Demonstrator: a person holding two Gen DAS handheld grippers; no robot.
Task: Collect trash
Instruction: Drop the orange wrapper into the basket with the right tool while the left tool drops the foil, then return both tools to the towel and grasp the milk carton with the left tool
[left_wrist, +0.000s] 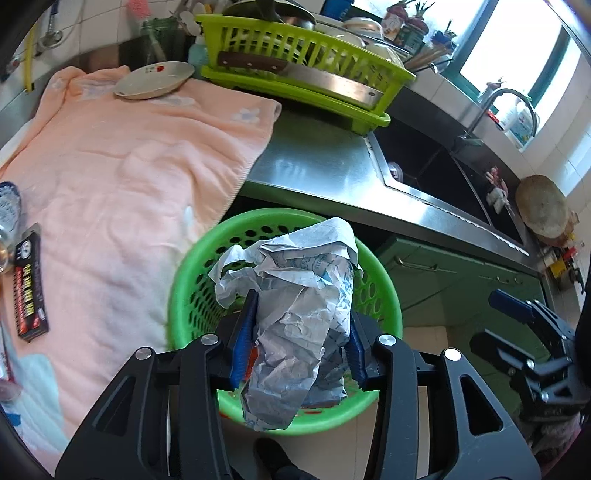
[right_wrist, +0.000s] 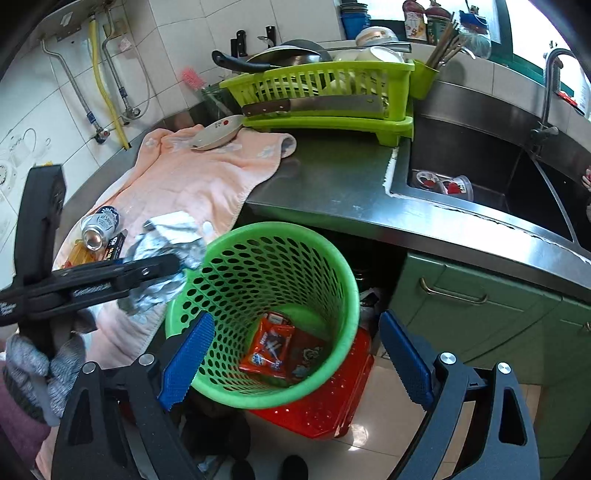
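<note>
My left gripper (left_wrist: 301, 332) is shut on a crumpled pale blue-grey paper wrapper (left_wrist: 295, 295) and holds it over the rim of the green perforated basket (left_wrist: 192, 266). In the right wrist view the left gripper (right_wrist: 177, 264) and the wrapper (right_wrist: 166, 240) hang at the basket's left rim (right_wrist: 207, 254). My right gripper (right_wrist: 295, 354) is open and empty, its blue pads on either side of the basket's near rim. Orange snack wrappers (right_wrist: 273, 350) lie on the basket bottom. A can (right_wrist: 99, 229) and a black packet (left_wrist: 31, 284) lie on the pink towel.
The pink towel (left_wrist: 122, 177) covers the steel counter (left_wrist: 314, 162). A plate (left_wrist: 155, 79) and a lime dish rack (left_wrist: 295, 66) with a cleaver stand behind. The sink (right_wrist: 480, 166) is at right. A red basket (right_wrist: 332, 402) sits under the green one, beside green cabinets (right_wrist: 480, 317).
</note>
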